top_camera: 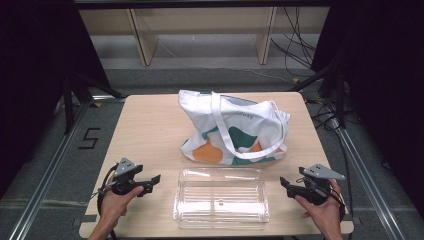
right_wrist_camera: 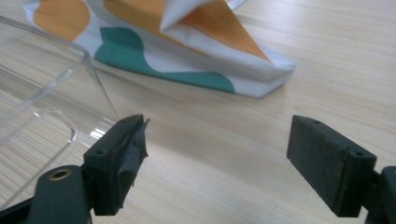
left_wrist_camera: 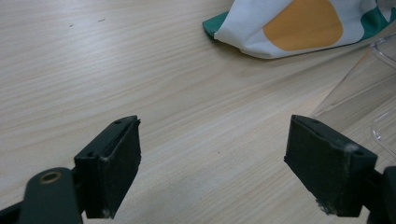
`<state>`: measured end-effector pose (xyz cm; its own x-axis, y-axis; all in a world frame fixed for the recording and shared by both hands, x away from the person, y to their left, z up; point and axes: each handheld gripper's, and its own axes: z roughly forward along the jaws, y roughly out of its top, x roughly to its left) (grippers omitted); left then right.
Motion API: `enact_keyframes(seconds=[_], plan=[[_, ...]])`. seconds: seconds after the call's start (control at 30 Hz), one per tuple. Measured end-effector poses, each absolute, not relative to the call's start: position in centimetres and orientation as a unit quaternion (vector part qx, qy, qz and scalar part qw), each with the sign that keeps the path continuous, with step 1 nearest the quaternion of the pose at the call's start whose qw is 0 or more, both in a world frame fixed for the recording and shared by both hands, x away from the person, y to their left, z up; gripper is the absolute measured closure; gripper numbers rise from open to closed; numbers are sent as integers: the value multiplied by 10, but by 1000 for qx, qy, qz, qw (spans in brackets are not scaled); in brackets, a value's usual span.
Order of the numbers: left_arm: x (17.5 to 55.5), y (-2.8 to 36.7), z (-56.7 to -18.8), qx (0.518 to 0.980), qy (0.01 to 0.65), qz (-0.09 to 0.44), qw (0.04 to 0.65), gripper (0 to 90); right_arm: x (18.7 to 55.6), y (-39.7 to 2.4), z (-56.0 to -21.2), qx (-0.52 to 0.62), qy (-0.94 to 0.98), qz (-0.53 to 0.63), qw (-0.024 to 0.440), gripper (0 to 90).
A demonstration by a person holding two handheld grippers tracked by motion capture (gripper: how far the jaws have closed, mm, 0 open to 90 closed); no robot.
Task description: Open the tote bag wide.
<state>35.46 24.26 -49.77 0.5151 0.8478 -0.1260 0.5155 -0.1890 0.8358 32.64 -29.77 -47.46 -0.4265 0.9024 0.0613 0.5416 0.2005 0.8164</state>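
A white tote bag [top_camera: 234, 129] with orange and green patches sits at the middle of the wooden table [top_camera: 145, 130], its straps draped over the front. In front of it lies a clear plastic box [top_camera: 220, 197], with nothing in it. My left gripper [top_camera: 156, 180] rests at the box's left, held by a hand, jaws open and empty. My right gripper [top_camera: 283, 183] rests at the box's right, also open and empty. In the left gripper view the bag's corner [left_wrist_camera: 289, 25] and the box's edge [left_wrist_camera: 364, 88] lie ahead of the open gripper [left_wrist_camera: 212, 163]. The right gripper view shows the open gripper [right_wrist_camera: 215, 163], the bag [right_wrist_camera: 187, 46] and the box [right_wrist_camera: 42, 93].
Bare tabletop lies to the left of the bag and along both side edges. Beyond the table stand wooden shelf legs [top_camera: 142, 40] and loose cables [top_camera: 300, 45] on the floor. Metal rails [top_camera: 50, 165] run along both sides of the table.
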Motion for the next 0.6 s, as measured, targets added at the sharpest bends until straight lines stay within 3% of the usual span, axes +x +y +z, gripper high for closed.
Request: enact_keyframes(seconds=[0.33,0.6], plan=[[355,243,-498,749,460,187,438,179,332,-292,-447,461,745,419,239,305],[356,245,-498,751,459,187,436,179,355,-294,-392,439,730,447,271,353]])
